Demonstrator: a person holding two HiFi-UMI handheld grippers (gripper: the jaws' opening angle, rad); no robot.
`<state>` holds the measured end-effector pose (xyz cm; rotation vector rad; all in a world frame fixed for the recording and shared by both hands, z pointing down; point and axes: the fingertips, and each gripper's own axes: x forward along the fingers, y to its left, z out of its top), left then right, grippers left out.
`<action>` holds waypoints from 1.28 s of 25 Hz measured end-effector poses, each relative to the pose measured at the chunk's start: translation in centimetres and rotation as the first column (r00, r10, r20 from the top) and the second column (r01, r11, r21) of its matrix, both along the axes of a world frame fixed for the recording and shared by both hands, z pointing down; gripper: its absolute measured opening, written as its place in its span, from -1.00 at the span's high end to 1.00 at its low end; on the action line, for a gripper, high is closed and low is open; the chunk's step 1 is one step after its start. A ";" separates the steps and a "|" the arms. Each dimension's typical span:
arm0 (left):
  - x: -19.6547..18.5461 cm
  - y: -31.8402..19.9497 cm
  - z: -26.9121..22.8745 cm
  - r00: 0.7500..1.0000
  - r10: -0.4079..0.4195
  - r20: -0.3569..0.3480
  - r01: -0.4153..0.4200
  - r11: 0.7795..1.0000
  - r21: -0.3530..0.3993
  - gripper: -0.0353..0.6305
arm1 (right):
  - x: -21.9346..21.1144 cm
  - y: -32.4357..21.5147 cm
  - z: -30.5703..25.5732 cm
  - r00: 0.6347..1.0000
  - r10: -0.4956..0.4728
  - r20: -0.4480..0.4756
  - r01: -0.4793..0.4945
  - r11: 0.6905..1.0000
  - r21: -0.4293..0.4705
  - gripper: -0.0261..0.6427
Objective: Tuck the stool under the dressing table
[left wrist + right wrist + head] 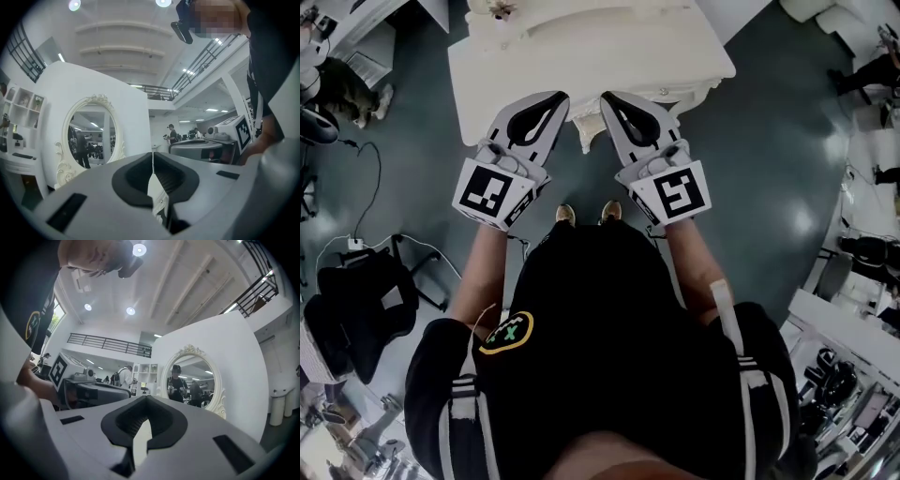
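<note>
Both grippers have their jaws pressed together with nothing between them: the left gripper [551,101] and the right gripper [611,99] are held side by side in front of the person's chest, with their tips angled toward each other. Just ahead of the tips lies the white top of the dressing table [591,56]. Between the two grippers, a pale leg [587,141] shows at the table's near edge. Whether it belongs to the stool I cannot tell, and no view shows the stool clearly. Below the grippers, the toes of the person's shoes [565,215] stand on the grey floor [750,169]. An oval mirror [91,136] in a scrolled white frame stands ahead of the left gripper and off to its left. Further left, a white shelf [21,101] has open compartments that hold small things, too small to name.
</note>
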<state>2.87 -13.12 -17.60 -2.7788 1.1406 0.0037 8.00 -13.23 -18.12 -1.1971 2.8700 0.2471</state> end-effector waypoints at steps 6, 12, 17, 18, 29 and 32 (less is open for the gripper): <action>-0.9 1.0 -0.2 1.000 0.004 0.006 -0.004 1.000 0.007 0.82 | -1.1 0.9 0.3 1.000 0.000 -0.022 0.001 1.000 0.008 0.86; -1.1 1.6 0.2 1.000 0.024 0.009 -0.024 1.000 -0.008 0.82 | -1.6 1.3 0.7 0.999 0.005 -0.039 -0.005 1.000 0.013 0.86; -1.1 1.7 0.3 0.999 0.032 0.015 -0.031 1.000 -0.002 0.82 | -1.7 1.5 0.5 0.999 0.010 -0.047 -0.009 1.000 0.018 0.86; -1.1 1.6 0.3 0.999 0.034 0.014 -0.034 0.999 -0.003 0.82 | -1.7 1.4 0.5 0.999 0.011 -0.048 -0.010 1.000 0.020 0.86; -1.2 0.8 0.2 0.999 0.047 0.027 -0.047 0.999 0.007 0.82 | -2.1 0.3 0.4 0.998 0.024 -0.060 -0.022 0.999 0.029 0.86; -1.1 0.4 0.0 0.998 0.051 0.028 -0.051 0.999 0.012 0.82 | -2.1 -0.1 0.3 0.998 0.025 -0.060 -0.023 0.999 0.033 0.86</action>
